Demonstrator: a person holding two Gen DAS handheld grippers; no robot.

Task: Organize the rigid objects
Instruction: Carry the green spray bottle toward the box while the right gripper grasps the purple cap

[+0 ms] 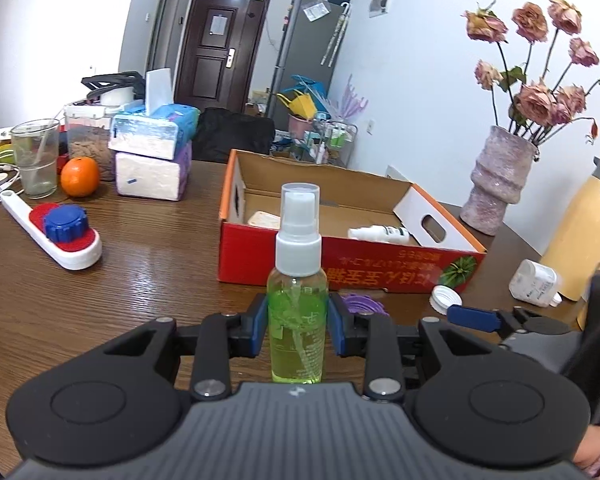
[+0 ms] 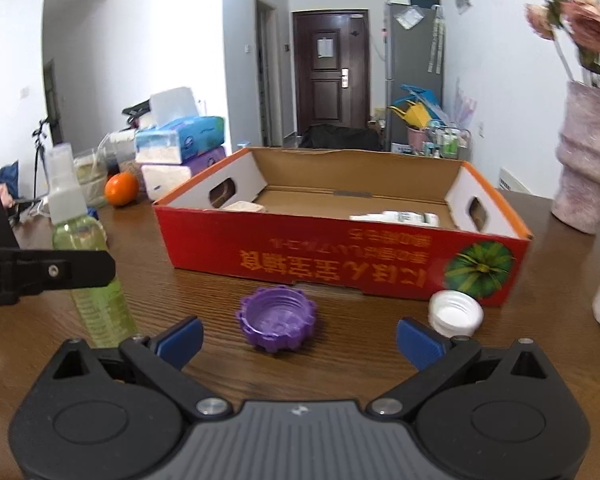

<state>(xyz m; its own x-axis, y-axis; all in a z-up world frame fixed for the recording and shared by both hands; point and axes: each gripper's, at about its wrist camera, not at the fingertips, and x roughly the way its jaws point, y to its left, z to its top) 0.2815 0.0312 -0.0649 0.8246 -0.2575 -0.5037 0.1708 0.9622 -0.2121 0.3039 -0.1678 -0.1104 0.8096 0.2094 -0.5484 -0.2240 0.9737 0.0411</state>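
Left gripper [image 1: 298, 328] clamps the upright spray bottle [image 1: 298, 312], long axis vertical; red box [image 1: 340, 264] lies at 12 o'clock. Right gripper [image 2: 298, 340] gapes empty, purple cap [image 2: 277, 318] just ahead.

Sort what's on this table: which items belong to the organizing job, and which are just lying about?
Job items: green spray bottle held by the left gripper; red cardboard box; purple cap ahead of the open right gripper; white cap.

Lying about: orange, tissue packs, vase, yellow thermos.
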